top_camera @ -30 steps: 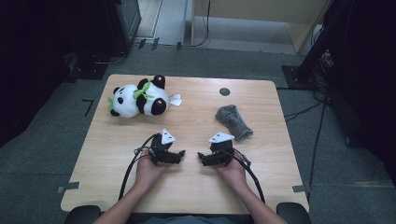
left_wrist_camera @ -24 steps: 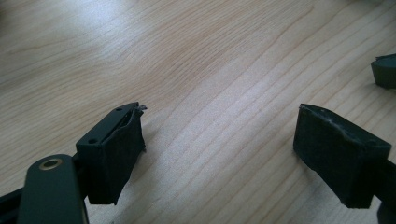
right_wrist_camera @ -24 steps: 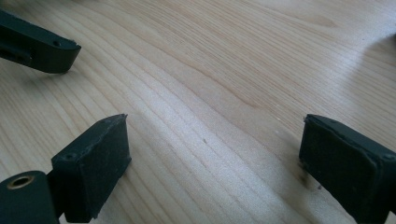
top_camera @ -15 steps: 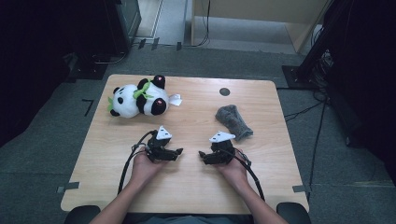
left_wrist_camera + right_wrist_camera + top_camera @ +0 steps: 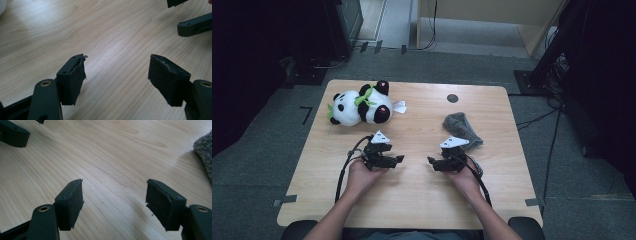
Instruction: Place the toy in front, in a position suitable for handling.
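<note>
We hold the left gripper (image 5: 398, 160) and right gripper (image 5: 432, 161) empty, jaws spread but just narrowing. The grey sock (image 5: 460, 129) lies at one o'clock of the right one; narrowed jaws could shove it aside.

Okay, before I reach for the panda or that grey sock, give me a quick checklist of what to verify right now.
1. Left gripper empty: ok, jaws apart over bare wood, though they have just been closing.
2. Right gripper empty: ok, nothing between the jaws, also just closing.
3. Plush panda free on the wooden table: ok, lying on its side, untouched.
4. Grey sock reachable: ok, just beyond the right gripper.
5. Grippers apart from each other: ok.
6. Cables snag-free: cannot tell.
</note>
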Action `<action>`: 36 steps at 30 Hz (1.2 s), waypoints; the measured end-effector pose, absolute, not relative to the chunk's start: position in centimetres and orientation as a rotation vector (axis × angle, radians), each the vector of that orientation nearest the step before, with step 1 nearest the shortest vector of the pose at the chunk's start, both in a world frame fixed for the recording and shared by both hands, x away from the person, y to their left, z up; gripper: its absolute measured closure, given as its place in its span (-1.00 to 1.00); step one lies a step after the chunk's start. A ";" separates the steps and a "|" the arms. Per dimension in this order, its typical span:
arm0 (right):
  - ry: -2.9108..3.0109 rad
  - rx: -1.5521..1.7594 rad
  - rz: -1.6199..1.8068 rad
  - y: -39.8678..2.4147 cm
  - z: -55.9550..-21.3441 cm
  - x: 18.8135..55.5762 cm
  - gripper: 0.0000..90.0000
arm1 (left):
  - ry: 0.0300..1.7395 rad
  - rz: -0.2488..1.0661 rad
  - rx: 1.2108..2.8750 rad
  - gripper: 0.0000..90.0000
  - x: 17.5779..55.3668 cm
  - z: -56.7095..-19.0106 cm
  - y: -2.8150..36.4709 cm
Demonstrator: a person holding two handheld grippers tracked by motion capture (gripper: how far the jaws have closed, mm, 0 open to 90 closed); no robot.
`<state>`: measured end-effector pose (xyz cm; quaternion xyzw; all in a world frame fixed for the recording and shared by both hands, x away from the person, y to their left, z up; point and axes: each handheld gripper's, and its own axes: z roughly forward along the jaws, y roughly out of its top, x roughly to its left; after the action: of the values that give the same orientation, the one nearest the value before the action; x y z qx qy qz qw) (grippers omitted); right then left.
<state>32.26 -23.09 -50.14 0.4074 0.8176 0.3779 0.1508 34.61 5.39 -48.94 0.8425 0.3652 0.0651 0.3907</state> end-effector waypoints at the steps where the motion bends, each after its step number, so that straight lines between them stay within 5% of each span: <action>1: 2.387 1.194 1.080 -23.3 -49.6 32.6 -0.30 | 0.902 0.128 2.113 -0.30 34.8 -48.7 5.8; 36: 2.320 1.206 1.132 -25.7 -47.4 33.0 -0.15 | 0.939 0.185 2.092 -0.26 39.2 -44.1 10.3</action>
<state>32.99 -25.74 -47.44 0.4186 0.8056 0.3931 0.1456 39.19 10.30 -44.15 0.8302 0.3728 0.0733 0.4081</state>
